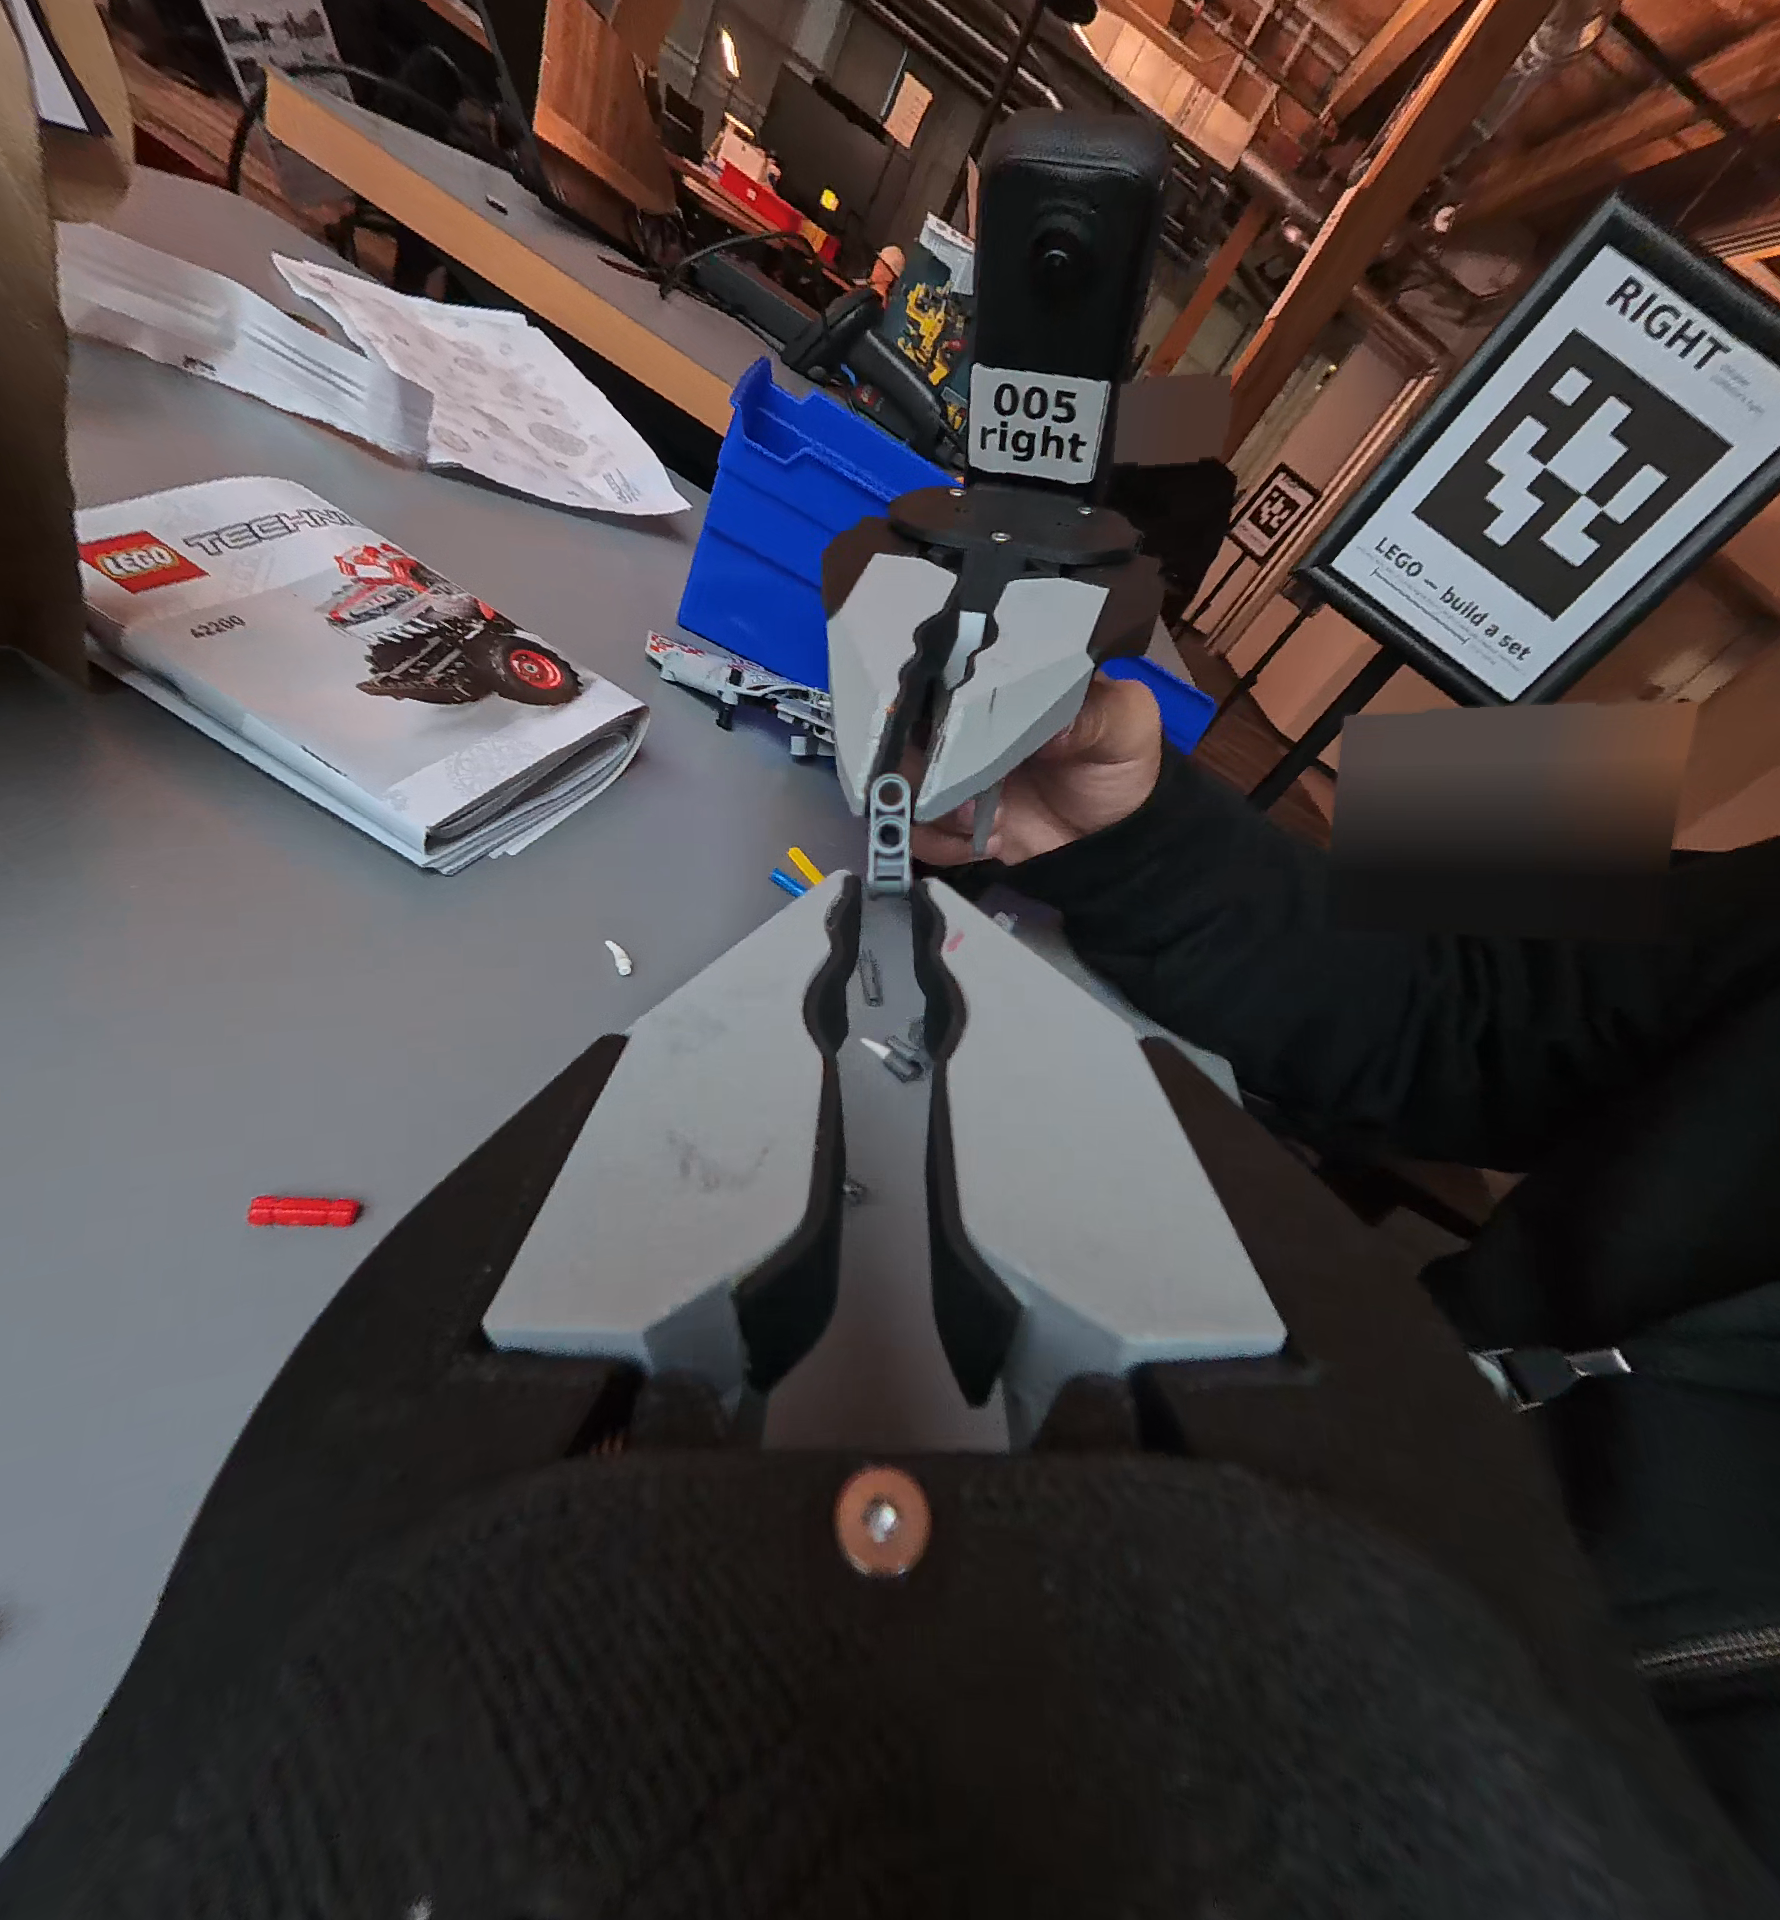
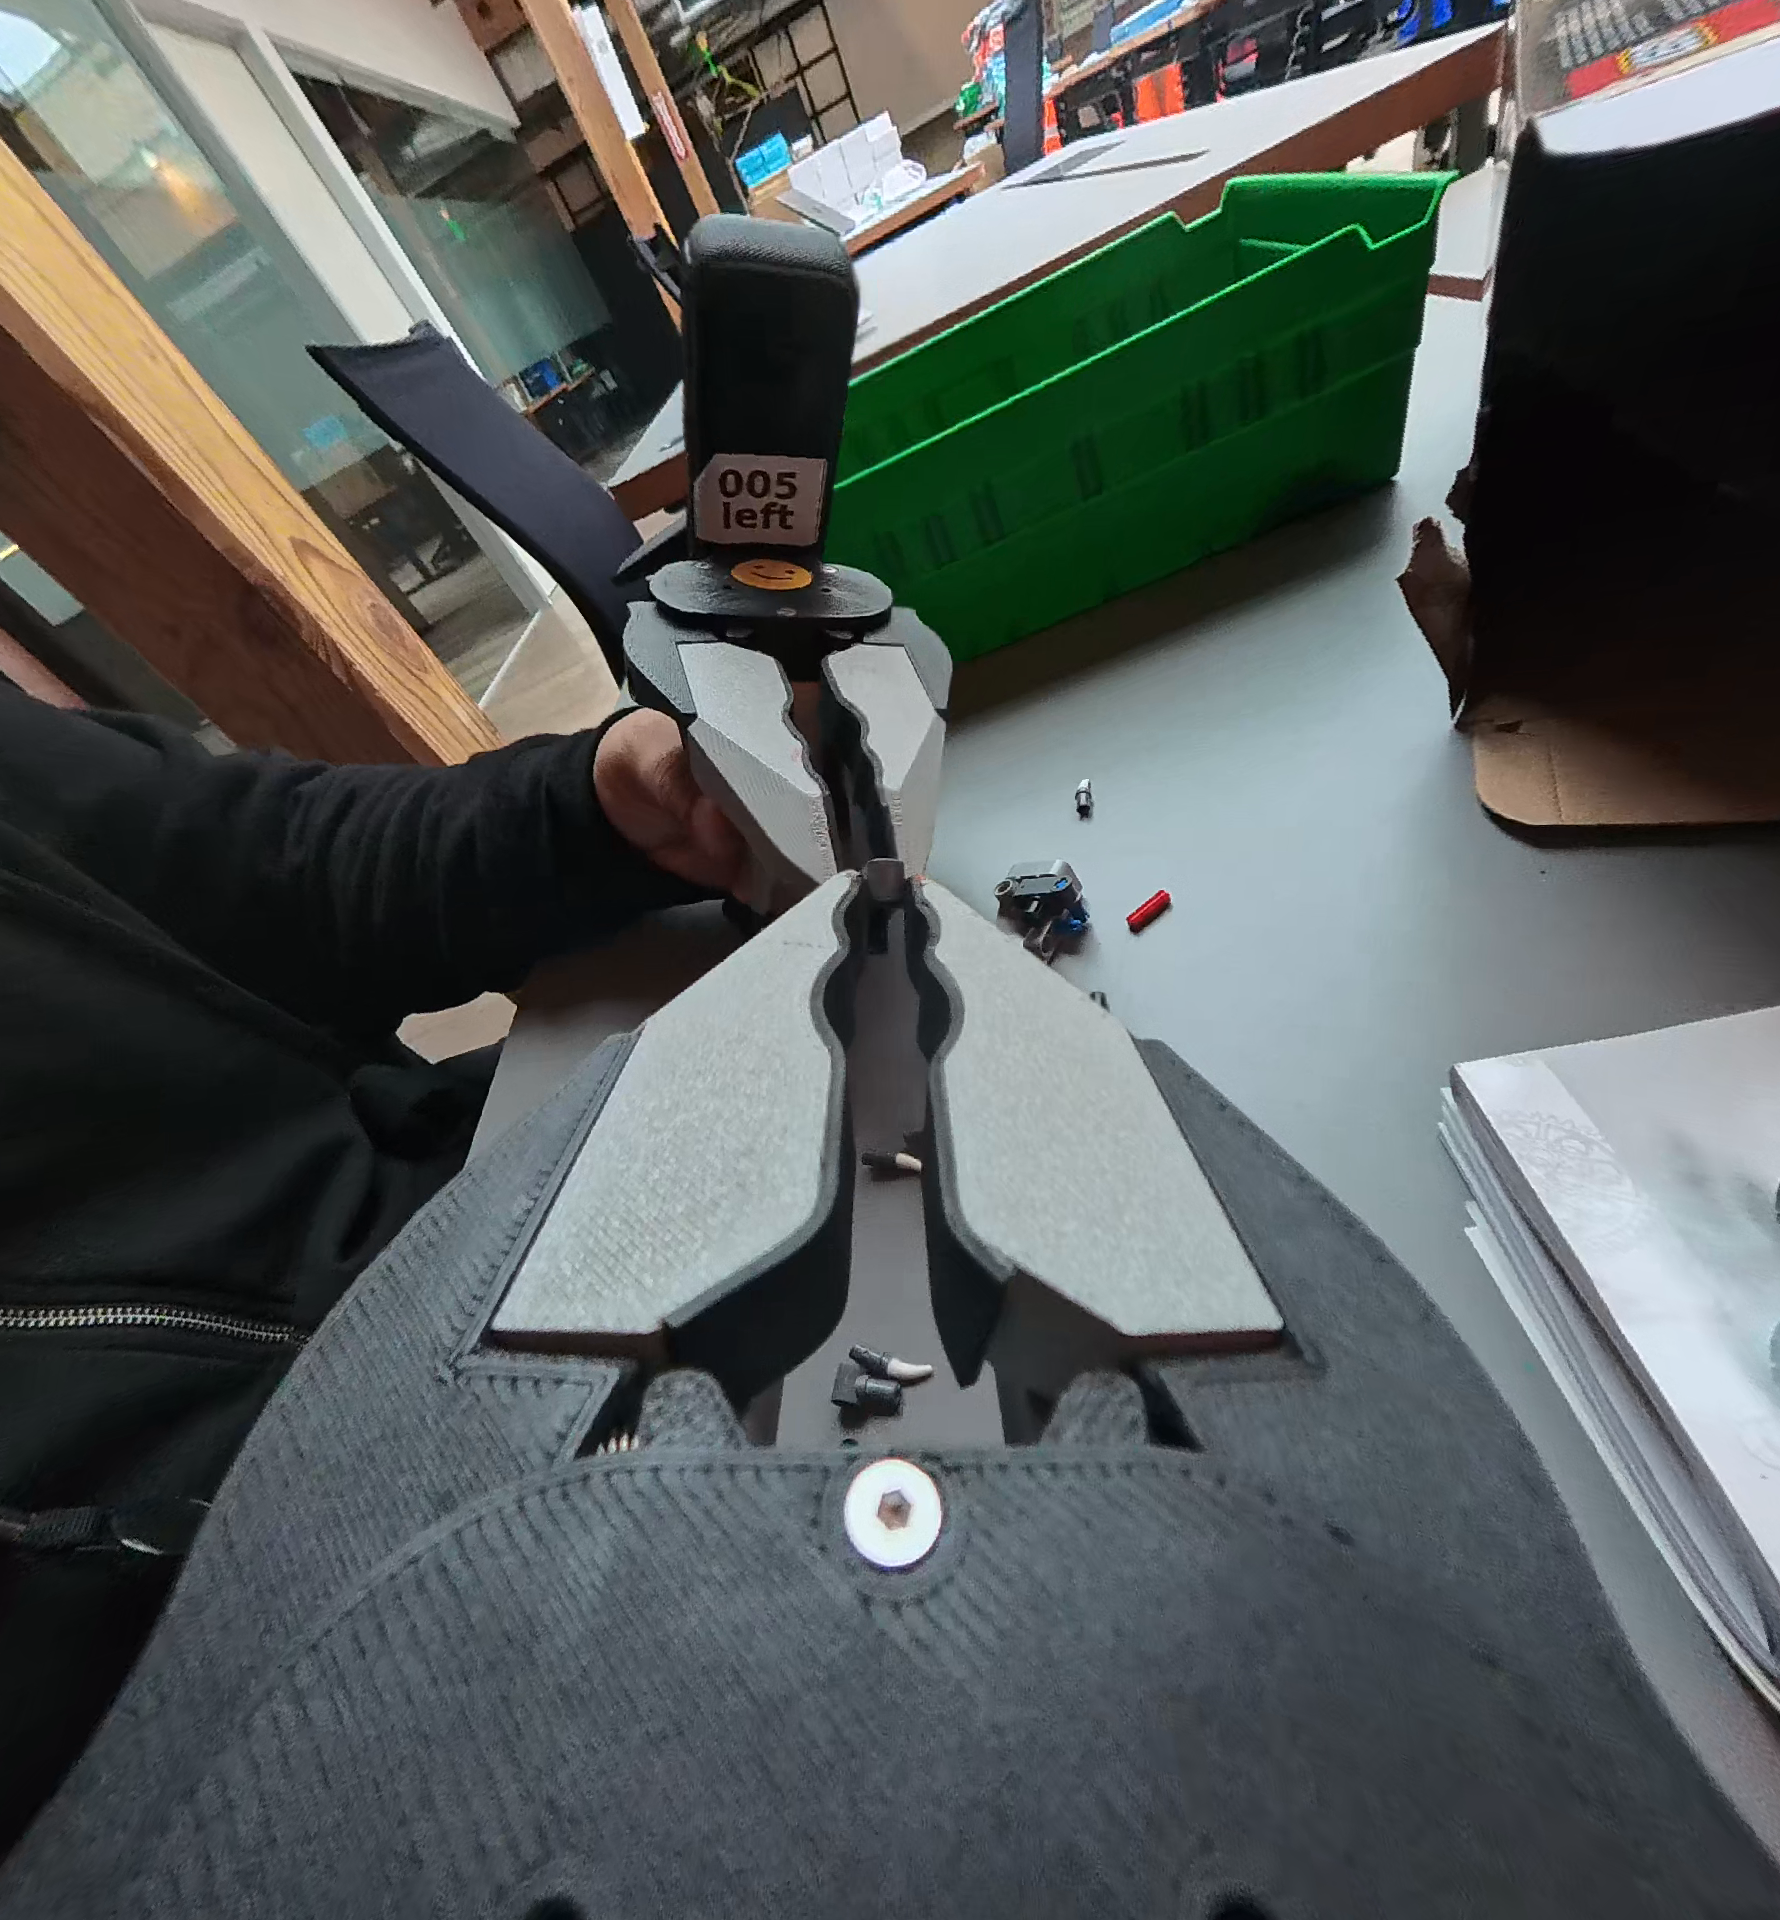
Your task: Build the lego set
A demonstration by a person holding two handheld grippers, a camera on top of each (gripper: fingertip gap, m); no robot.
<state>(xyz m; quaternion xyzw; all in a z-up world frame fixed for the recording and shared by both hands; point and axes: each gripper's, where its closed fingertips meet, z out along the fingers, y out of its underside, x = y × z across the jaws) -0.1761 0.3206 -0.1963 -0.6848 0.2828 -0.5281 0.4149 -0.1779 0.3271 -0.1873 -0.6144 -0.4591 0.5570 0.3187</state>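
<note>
A small light-grey Lego beam with holes (image 1: 888,831) is held in the air between both grippers, which face each other tip to tip above the grey table (image 1: 190,1039). My left gripper (image 1: 886,885) is shut on the beam's near end. My right gripper (image 1: 894,795) is shut on its far end. In the right wrist view only the beam's grey end (image 2: 883,875) shows, between my right gripper's tips (image 2: 881,888), with the left gripper (image 2: 870,854) just beyond. Each gripper is held by a hand in a black sleeve.
On the table lie a red piece (image 1: 302,1210), a white pin (image 1: 618,956), yellow and blue axles (image 1: 798,868), a folded instruction booklet (image 1: 346,665), a partial grey assembly (image 1: 730,675) and a blue bin (image 1: 772,520). A black-and-blue sub-assembly (image 2: 1042,894), a red pin (image 2: 1148,910), a green bin (image 2: 1125,416) and a dark box (image 2: 1675,416) are also there. Left and right tips are no more than a few centimetres apart. The left tips stand about 11 centimetres off the red pin (image 2: 1148,910). The left camera catches it too, in the left wrist view (image 1: 311,1208).
</note>
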